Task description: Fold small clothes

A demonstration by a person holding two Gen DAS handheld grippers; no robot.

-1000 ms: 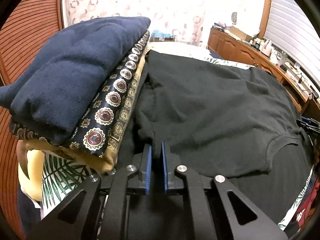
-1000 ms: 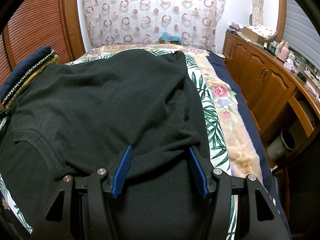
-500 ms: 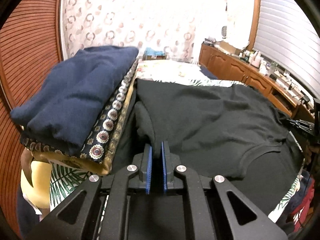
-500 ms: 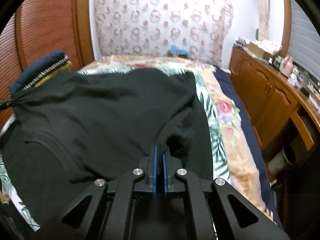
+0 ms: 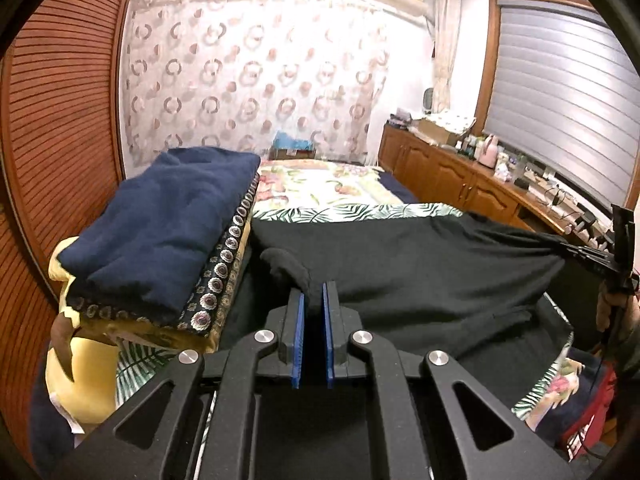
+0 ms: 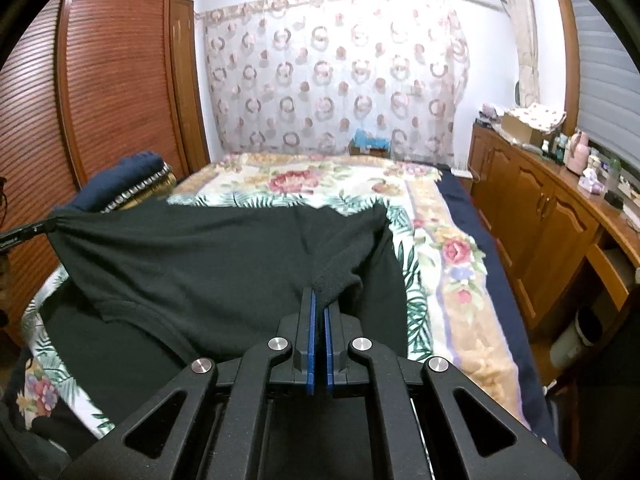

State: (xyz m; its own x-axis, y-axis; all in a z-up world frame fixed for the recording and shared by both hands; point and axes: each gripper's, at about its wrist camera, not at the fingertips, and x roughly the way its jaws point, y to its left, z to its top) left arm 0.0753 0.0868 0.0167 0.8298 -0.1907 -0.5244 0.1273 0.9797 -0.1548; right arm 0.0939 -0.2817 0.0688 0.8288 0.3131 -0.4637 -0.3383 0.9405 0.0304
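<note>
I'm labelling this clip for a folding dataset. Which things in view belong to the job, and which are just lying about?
Belongs to the job:
- black knit garment, raised off the floral bedspread
- left gripper, shut on it
- right gripper, shut on it

Just lying about:
- stack of folded navy and patterned textiles
- wooden sideboard
- pink jug

Each hand-held gripper, left [image 5: 313,298] and right [image 6: 319,300], is clamped.

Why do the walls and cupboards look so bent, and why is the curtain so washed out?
Left wrist view: a fisheye lens bows the slatted wardrobe door and darkens the corners; light behind the curtain bleaches it. Right wrist view: same bending along the cabinets, slight blur at the black garment edge, curtain less washed out.
</note>
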